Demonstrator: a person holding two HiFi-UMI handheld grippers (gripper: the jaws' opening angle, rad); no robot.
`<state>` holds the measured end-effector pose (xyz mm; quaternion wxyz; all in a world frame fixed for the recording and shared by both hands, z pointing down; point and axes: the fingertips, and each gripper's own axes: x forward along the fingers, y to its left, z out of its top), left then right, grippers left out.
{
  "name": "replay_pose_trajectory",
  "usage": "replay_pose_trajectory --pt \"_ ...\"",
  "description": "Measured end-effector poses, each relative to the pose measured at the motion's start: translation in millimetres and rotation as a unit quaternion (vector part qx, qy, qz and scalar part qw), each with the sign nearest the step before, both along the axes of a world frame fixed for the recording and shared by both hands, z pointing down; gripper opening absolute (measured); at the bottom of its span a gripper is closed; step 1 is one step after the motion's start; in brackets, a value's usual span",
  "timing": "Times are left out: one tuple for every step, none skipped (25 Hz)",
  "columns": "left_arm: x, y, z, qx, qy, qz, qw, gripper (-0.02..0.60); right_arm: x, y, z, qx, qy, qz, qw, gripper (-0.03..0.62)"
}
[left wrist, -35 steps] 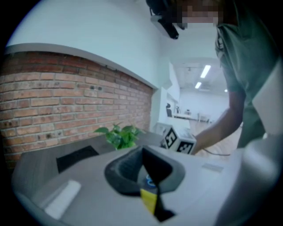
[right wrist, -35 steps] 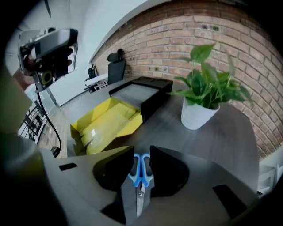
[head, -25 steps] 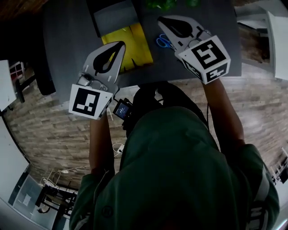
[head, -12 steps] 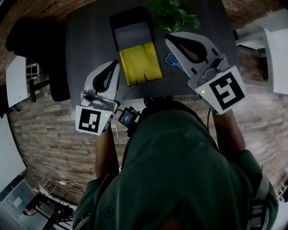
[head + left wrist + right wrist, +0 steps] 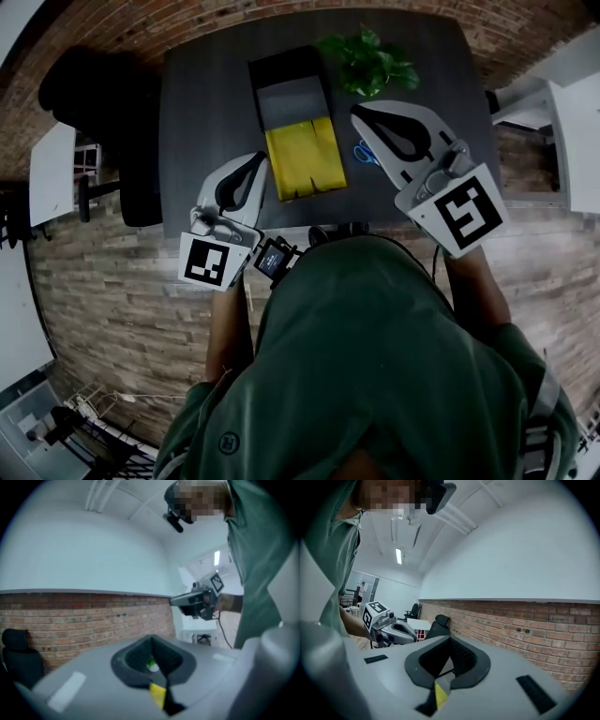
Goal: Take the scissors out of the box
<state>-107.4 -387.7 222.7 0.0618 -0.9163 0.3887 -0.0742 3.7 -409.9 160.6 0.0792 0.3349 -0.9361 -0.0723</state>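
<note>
An open box with a yellow inside and a black and grey lid lies on the dark table. Blue-handled scissors lie on the table just right of the box, partly behind my right gripper. That gripper hovers shut and empty over them. My left gripper is shut and empty too, at the box's near left corner. Both gripper views look up at a brick wall: the left gripper and right gripper show closed jaws with nothing between.
A green plant stands at the table's far right, behind the box. A black chair sits left of the table. White furniture stands at the left and at the right. The floor is brick-patterned.
Both grippers have drawn back from over the box toward the table's near edge. The view has widened to take in the whole table. Box and scissors lie where they were.
</note>
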Motion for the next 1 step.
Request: replay_pose_trajectory --pt "0.4 2.2 0.0 -0.001 -0.001 0.001 1.0000 -0.002 1.0 2.3 -0.3 -0.001 0.001 0.000 1.000 0.006"
